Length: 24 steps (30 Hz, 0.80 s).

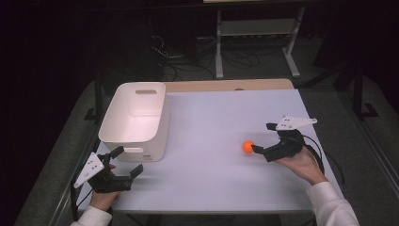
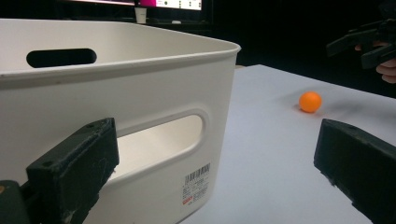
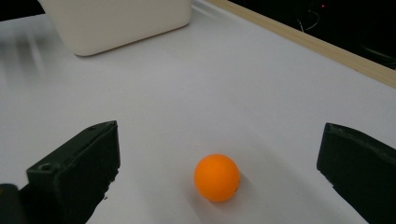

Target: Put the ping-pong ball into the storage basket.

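Your right gripper [image 3: 219, 163]: jaws spread wide, empty, low over the table [image 1: 211, 117]. Ball [image 3: 217, 177]: orange, round, no long axis; on the table between those jaws, just ahead. Left gripper [image 1: 123, 167]: wide, empty, beside the white bin [image 1: 136, 117], well apart from the ball.

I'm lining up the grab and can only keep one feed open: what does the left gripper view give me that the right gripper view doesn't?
Left gripper view alone: the white bin's handle slot, its barcode label, and the right hand-held gripper beyond the ball. Right gripper view alone: the table's wooden edge strip and the ball lying between its own open jaws. Both: the orange ball, the white bin and the white tabletop.
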Tool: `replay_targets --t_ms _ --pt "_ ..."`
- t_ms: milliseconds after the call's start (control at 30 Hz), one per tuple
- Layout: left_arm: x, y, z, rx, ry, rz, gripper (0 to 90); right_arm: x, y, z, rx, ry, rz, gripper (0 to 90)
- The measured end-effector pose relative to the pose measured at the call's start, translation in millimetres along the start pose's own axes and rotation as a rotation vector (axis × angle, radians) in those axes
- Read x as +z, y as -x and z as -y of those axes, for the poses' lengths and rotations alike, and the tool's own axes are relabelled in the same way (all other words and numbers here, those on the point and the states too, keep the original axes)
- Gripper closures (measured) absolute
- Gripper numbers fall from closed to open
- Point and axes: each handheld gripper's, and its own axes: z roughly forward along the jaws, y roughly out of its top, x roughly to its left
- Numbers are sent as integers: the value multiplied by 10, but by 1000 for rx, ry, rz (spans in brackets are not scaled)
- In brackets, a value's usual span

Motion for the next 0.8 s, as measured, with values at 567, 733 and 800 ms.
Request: replay_targets --t_ms 567,733,800 --pt "0 6 2 -1 -2 -2 0 232 8 -64 -20 -80 -38 0" --pt "1 7 3 -3 -1 -1 0 317 6 -91 -28 -110 -47 0" --pt "1 8 3 -4 -2 0 0 355 14 -92 -36 -124 -47 0"
